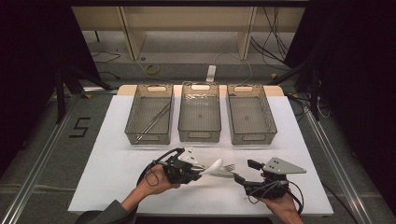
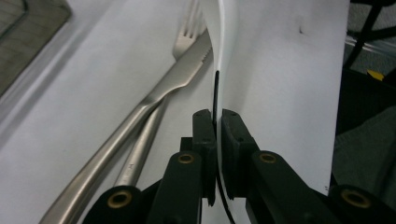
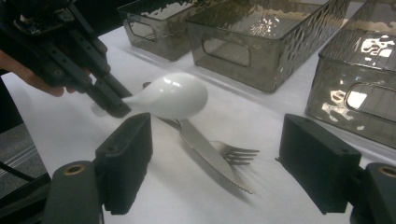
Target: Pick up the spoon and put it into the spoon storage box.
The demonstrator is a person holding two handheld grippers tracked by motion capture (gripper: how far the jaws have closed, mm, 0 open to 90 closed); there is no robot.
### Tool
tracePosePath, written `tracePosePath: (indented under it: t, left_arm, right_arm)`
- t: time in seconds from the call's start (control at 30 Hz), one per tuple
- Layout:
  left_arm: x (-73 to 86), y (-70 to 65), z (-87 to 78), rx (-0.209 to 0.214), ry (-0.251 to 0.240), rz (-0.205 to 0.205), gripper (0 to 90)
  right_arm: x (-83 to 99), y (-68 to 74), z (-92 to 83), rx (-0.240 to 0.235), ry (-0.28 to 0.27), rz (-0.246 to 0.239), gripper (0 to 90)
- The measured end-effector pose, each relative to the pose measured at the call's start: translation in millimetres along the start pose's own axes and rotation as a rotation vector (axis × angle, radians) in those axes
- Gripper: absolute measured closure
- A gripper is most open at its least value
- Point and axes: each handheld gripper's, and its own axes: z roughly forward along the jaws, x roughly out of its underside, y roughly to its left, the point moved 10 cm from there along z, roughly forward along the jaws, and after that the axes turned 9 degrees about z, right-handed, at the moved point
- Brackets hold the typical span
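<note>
White spoon (image 1: 215,165) clamped in left tool (image 1: 200,167), raised off table.

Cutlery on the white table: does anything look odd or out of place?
Mildly: the steel knife lies crossed over the steel fork instead of side by side. The white plastic spoon is clamped in the left gripper, off the table. Nothing looks spilled or broken.

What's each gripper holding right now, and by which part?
The left gripper holds the white spoon by its handle. The right gripper is open and holds nothing.
</note>
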Motion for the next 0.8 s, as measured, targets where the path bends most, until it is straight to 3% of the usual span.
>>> tracePosePath:
  t: [0.33,0.5,0.8]
  left_arm:
    - [-6.3,22.0,-18.6,-0.07,-0.071,-0.08,85.1]
    - [-11.9,43.0,-33.1,-0.113,-0.117,-0.121,85.1]
    - [-25.6,82.7,-51.2,-0.189,-0.154,-0.182,85.1]
  right_arm:
    - [0.7,-1.0,1.0,0.003,0.003,-0.001,26.5]
    - [1.5,-1.1,1.6,0.004,0.008,0.003,26.5]
    - [2.1,-1.0,2.3,0.002,0.009,0.004,26.5]
